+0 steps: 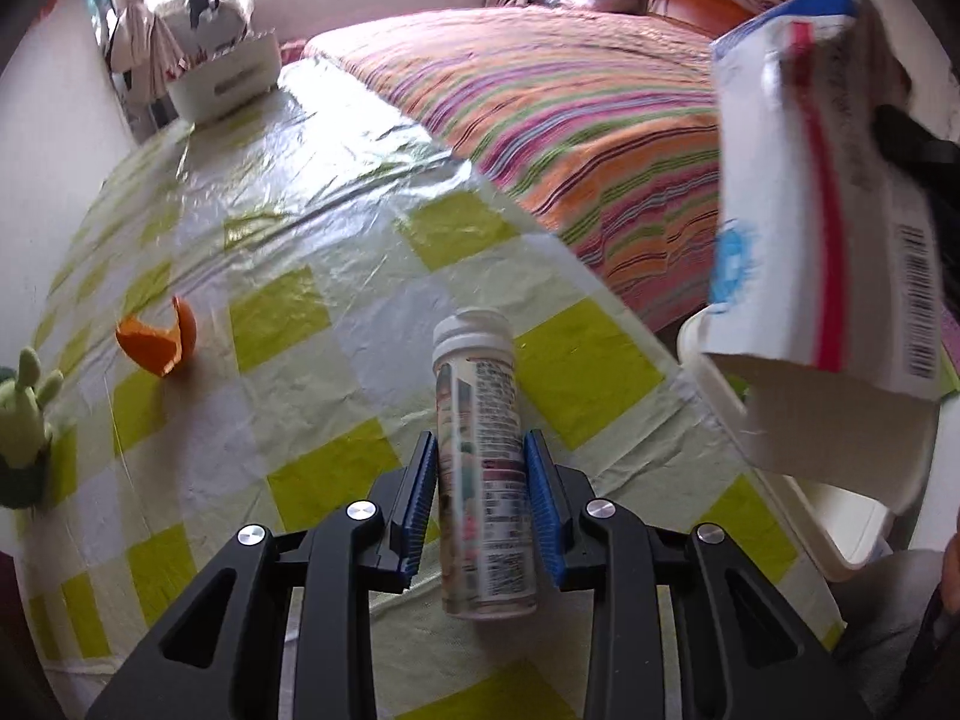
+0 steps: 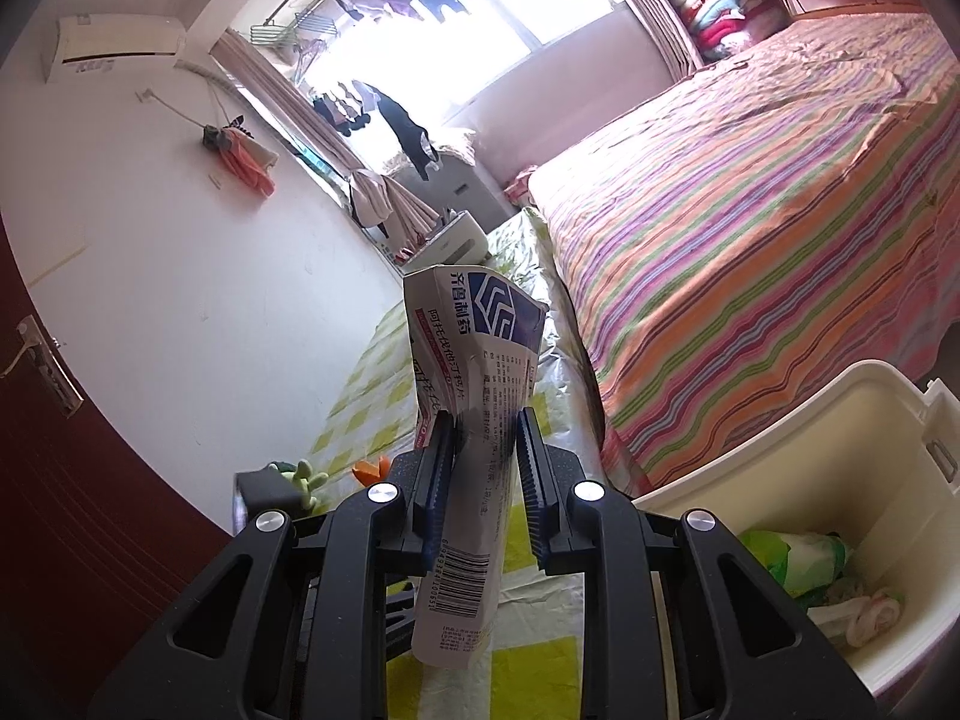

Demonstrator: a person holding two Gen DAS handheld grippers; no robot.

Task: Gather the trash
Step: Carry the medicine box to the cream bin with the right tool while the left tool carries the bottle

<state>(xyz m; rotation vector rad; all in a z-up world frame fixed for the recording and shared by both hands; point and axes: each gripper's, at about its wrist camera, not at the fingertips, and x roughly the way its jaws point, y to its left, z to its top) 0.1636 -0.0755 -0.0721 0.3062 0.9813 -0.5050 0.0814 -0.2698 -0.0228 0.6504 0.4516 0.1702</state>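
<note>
My left gripper [image 1: 480, 483] is shut on a white-capped pill bottle [image 1: 483, 450] and holds it above the checked tablecloth [image 1: 288, 312]. My right gripper [image 2: 483, 468] is shut on a squashed white and blue medicine box [image 2: 474, 396]; the box also shows in the left wrist view [image 1: 822, 228], held in the air above the white bin [image 1: 840, 516]. The bin [image 2: 798, 450] stands at the right of the table and holds green and white crumpled trash [image 2: 804, 564]. An orange peel [image 1: 159, 345] lies on the cloth to the left.
A small green cactus toy [image 1: 24, 420] in a dark pot stands at the table's left edge. A white box [image 1: 225, 81] sits at the table's far end. A striped bed [image 1: 570, 120] runs along the right side. A dark red door [image 2: 72, 450] is at the left.
</note>
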